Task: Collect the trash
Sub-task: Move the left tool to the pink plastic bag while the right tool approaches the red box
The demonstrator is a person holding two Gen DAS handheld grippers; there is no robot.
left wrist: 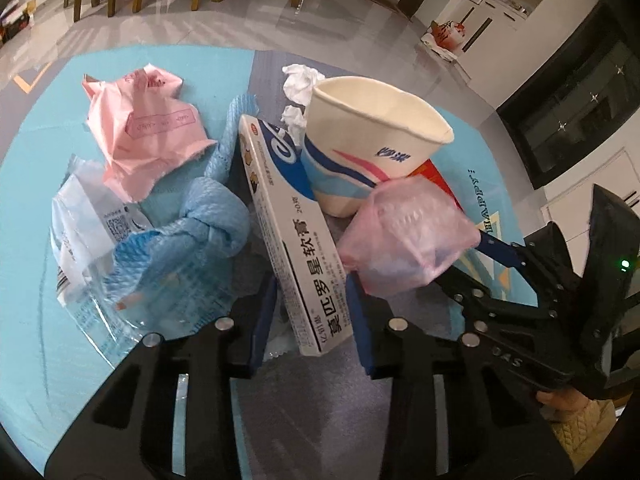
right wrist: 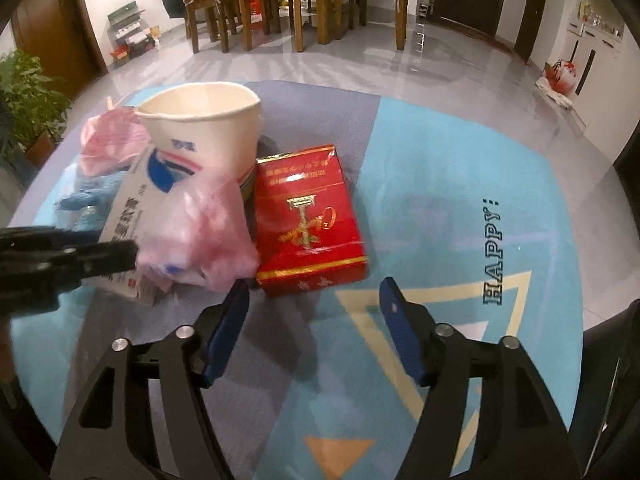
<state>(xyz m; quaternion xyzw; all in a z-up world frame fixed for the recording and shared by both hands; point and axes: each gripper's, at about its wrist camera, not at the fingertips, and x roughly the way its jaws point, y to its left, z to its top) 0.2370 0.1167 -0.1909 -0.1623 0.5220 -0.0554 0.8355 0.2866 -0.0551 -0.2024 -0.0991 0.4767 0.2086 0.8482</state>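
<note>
Here the left gripper (left wrist: 310, 296) squeezes the white box (left wrist: 292, 232) to lift it from the trash pile; the right gripper (right wrist: 316, 300) waits wide open, holding nothing, near the red pack (right wrist: 308, 216).

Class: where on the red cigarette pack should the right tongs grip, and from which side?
Grip the red cigarette pack across its long side edges, from its near short end. It lies flat, lengthwise ahead of the open right tongs, cup behind.
</note>
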